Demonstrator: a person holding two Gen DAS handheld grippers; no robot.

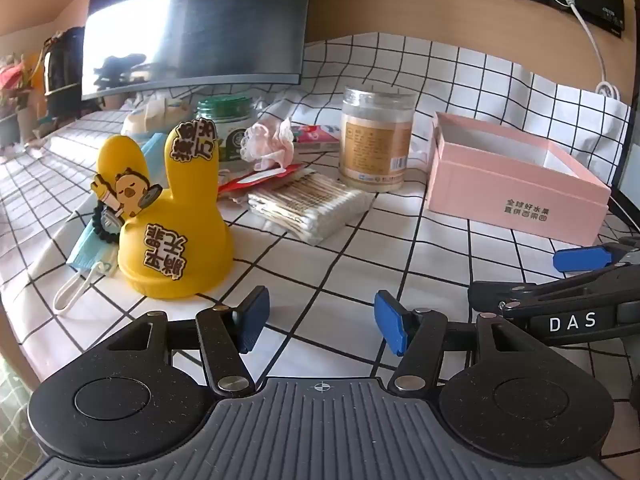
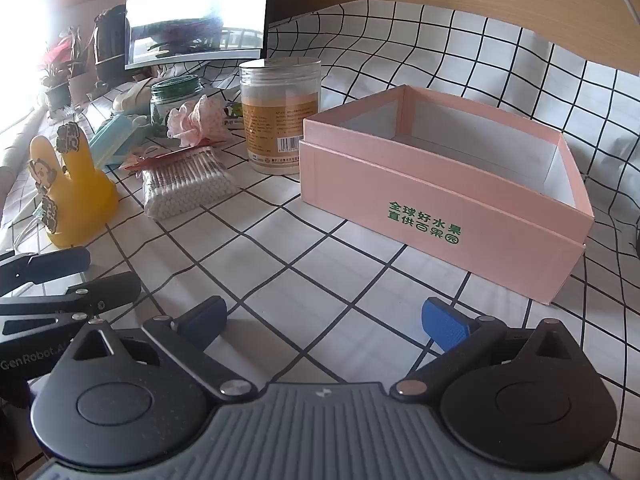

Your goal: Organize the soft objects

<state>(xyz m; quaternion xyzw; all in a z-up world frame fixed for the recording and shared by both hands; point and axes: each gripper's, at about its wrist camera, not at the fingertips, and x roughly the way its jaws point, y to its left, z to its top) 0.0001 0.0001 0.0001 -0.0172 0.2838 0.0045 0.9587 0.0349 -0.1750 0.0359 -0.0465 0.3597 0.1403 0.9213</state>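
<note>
An open pink box (image 1: pixel 516 184) (image 2: pixel 444 204) stands empty on the checked tablecloth, at the right. A bag of cotton swabs (image 1: pixel 308 208) (image 2: pixel 188 188), a pink frilly scrunchie (image 1: pixel 270 144) (image 2: pixel 198 120) and blue face masks (image 1: pixel 86 252) (image 2: pixel 114 140) lie at the left by a yellow rabbit-shaped stand (image 1: pixel 176 220) (image 2: pixel 72 196). My left gripper (image 1: pixel 320 320) is open and empty above the cloth, in front of the swabs. My right gripper (image 2: pixel 324 322) is open and empty in front of the pink box; it also shows in the left wrist view (image 1: pixel 584 258).
A clear tub of cotton swabs (image 1: pixel 376 140) (image 2: pixel 280 116) and a green-lidded jar (image 1: pixel 230 120) (image 2: pixel 174 98) stand behind the soft things. A monitor (image 1: pixel 196 28) (image 2: pixel 196 12) stands at the back. A white cable (image 1: pixel 592 36) hangs from a wall socket. Potted plants (image 2: pixel 60 76) are far left.
</note>
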